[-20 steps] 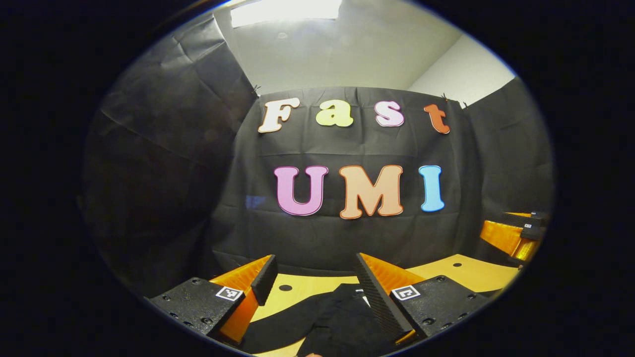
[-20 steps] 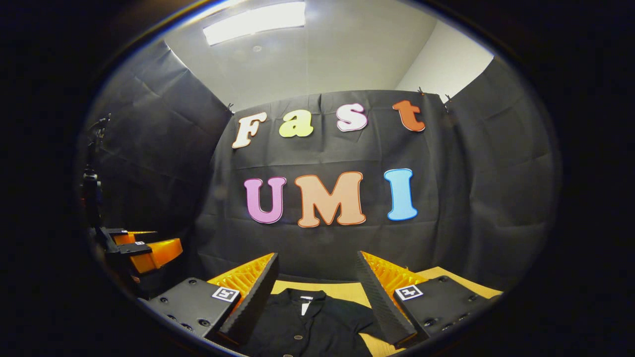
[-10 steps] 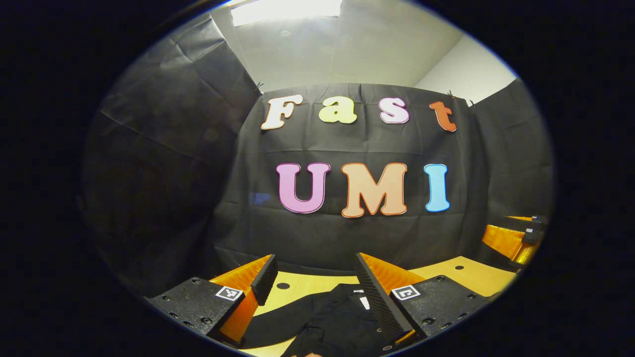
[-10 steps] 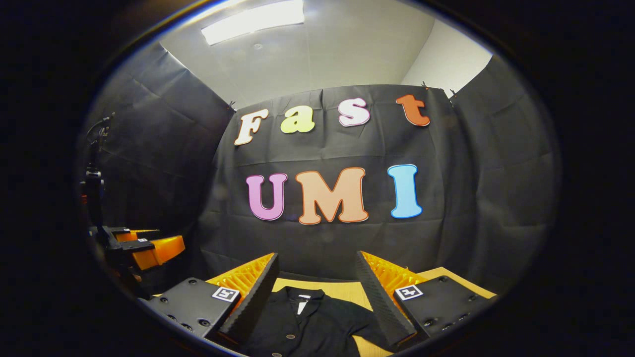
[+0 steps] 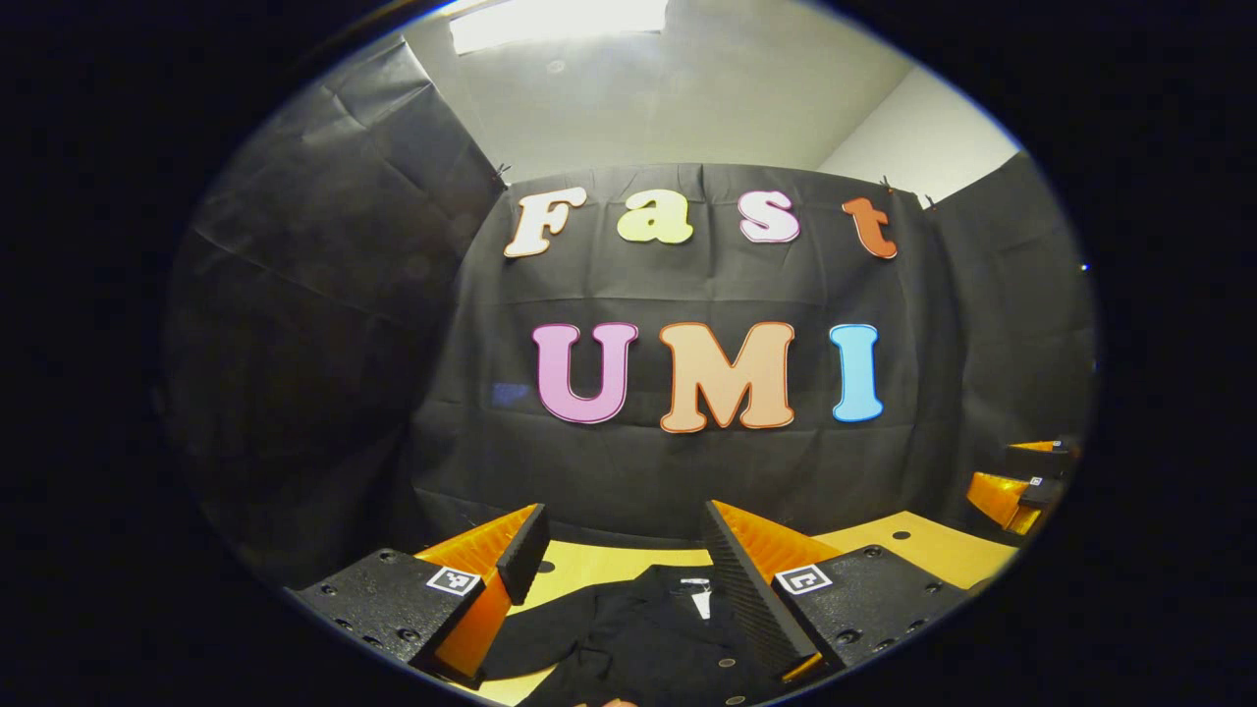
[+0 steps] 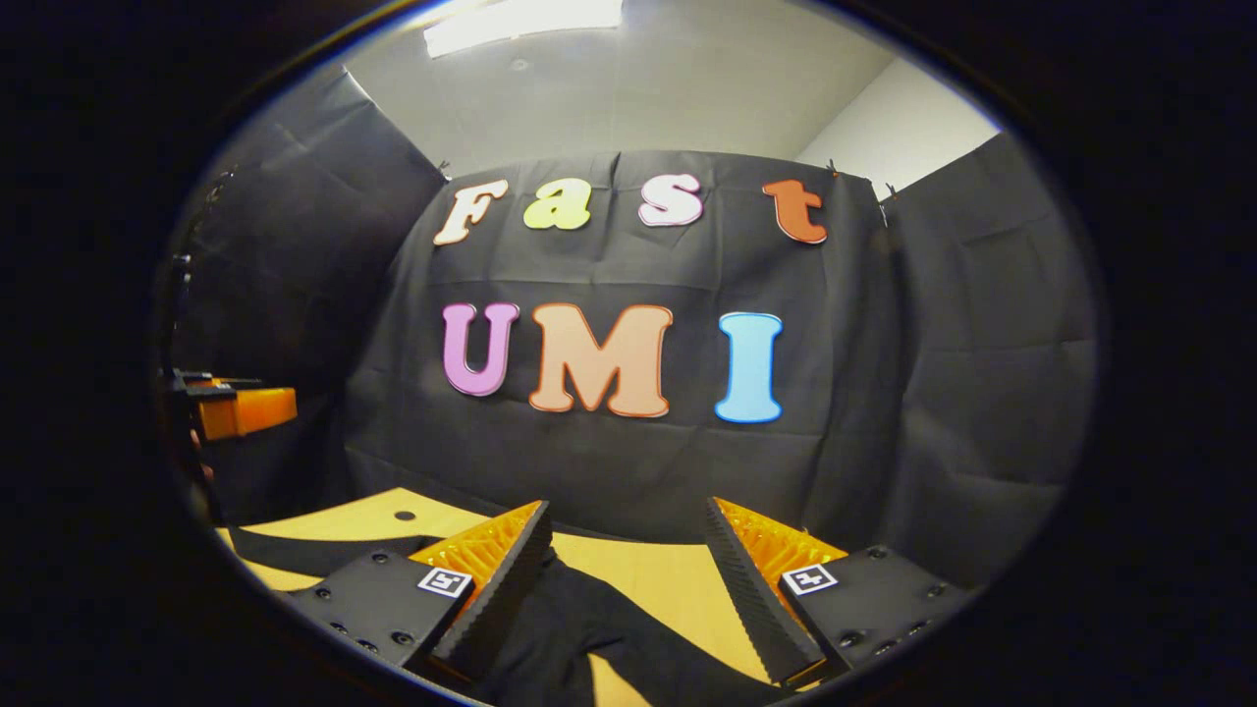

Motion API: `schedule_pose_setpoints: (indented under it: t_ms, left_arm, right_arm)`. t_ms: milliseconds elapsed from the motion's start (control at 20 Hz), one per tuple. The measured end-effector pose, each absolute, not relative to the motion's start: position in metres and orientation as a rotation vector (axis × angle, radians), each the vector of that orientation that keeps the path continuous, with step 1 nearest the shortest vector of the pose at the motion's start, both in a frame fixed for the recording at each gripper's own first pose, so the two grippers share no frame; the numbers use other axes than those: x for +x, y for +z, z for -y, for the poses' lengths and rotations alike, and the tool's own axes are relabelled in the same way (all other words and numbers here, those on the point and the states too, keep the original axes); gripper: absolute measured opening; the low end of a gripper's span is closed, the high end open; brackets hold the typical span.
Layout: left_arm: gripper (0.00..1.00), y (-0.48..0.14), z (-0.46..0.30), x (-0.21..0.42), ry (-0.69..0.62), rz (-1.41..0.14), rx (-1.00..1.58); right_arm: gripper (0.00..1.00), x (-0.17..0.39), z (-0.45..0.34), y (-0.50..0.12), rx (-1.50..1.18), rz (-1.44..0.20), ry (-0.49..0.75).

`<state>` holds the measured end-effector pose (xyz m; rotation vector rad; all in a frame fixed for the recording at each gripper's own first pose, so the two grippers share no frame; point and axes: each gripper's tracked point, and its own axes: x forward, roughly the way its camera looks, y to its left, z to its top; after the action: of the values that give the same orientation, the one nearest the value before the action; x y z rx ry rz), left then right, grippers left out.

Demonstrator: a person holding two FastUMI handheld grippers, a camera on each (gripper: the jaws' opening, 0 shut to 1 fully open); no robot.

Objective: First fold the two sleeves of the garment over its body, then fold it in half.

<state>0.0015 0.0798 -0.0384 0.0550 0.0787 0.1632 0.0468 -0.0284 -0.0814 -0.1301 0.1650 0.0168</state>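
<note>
Two hand-held grippers hang over a pale wooden worktop [image 5: 913, 550] that runs up to the black cloth wall [image 5: 687, 462], and a black garment [image 5: 638, 638] lies flat across the worktop's near side. In the left gripper view its collar, with a small white tag, points toward the far edge, buttons run down the front, and one sleeve spreads out to the left. In the right gripper view the garment [image 6: 589, 628] shows a sleeve reaching along the wood toward the far edge.

The left hand-held gripper [image 5: 624, 550] hovers above the collar area, fingers spread wide with nothing between them. The right hand-held gripper [image 6: 628, 560] hangs above the sleeve, also wide apart and gripping nothing. Small round holes [image 5: 896, 536] dot the wood near the far edge.
</note>
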Motion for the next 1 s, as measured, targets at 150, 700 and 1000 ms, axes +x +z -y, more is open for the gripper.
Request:
schedule_pose_setpoints:
  t_ms: [150, 700, 1000]
  left_arm:
    - [0.92, -0.041, -0.07, 0.004, 0.163, -0.089, 0.061]
    - [0.92, -0.051, -0.033, 0.007, 0.162, -0.112, 0.094]
    - [0.92, -0.059, -0.012, 0.006, 0.179, -0.131, 0.097]
  right_arm:
    - [0.99, 0.048, 0.068, -0.109, -0.155, -0.24, -0.011]
    - [0.98, 0.029, 0.169, -0.231, -0.142, -0.539, -0.075]
    - [0.98, -0.005, 0.208, -0.309, -0.151, -0.757, -0.064]
